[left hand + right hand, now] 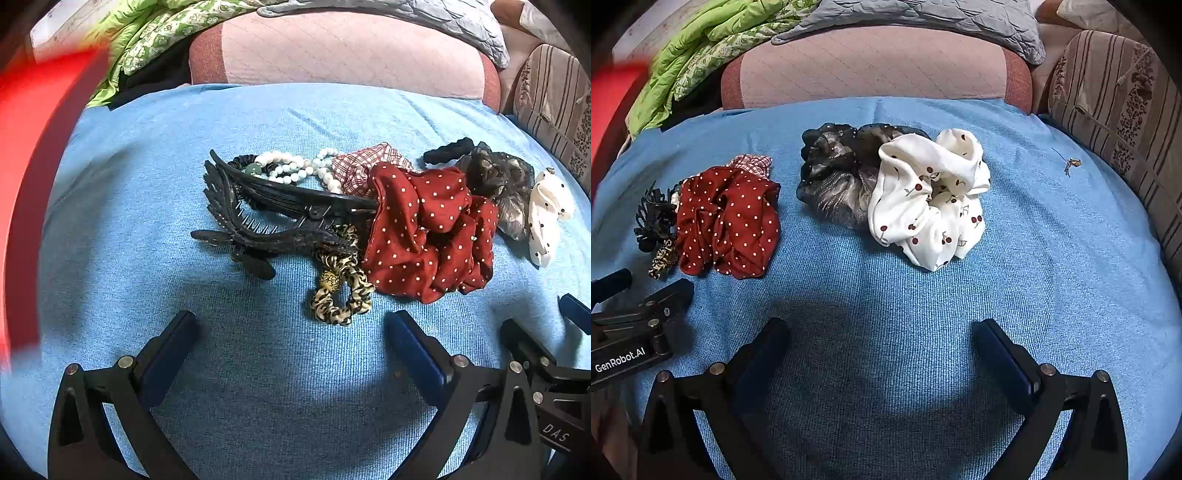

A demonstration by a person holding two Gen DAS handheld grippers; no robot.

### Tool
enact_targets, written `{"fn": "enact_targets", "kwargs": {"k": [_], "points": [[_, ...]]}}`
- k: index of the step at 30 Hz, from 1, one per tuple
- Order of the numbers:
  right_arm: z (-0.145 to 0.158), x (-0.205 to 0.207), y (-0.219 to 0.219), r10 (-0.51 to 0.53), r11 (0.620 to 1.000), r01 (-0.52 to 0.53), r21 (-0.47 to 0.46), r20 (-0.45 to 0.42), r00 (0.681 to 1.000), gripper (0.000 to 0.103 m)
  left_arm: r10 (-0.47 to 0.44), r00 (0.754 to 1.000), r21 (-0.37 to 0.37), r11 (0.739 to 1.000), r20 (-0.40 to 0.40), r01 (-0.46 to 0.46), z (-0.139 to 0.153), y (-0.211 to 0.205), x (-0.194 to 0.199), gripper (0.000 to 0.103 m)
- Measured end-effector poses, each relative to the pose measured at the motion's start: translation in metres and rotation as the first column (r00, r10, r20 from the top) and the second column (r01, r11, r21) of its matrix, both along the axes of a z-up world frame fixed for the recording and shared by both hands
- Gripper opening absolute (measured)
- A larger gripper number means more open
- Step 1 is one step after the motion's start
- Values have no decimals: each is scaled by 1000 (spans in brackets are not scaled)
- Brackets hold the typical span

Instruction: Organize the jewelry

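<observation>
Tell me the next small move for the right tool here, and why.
Probably ease the right tool forward toward the white cherry-print scrunchie. Its jaws stand open and empty over bare blue cloth, and that scrunchie lies straight ahead, at the pile's near edge, overlapping only the dark sheer scrunchie behind it.

I see a blue cloth (886, 295) near, pink quilted cushion (875, 62) far, green bedding (701, 48) far left, striped pillow (1115, 122) right.
</observation>
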State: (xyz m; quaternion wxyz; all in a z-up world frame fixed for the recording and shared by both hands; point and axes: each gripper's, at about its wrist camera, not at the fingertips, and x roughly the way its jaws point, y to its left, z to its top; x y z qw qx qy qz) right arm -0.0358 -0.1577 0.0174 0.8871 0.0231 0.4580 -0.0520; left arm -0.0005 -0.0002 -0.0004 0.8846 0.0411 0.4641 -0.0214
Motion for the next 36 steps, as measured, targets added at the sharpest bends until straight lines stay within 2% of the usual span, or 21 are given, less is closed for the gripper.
{"fn": "enact_targets", "kwargs": {"k": [36], "points": [[0,-2,-3,1,999,0,36,-24,1000,103,0,1000,-6,1000,-7,0,5,1,-1,103]]}}
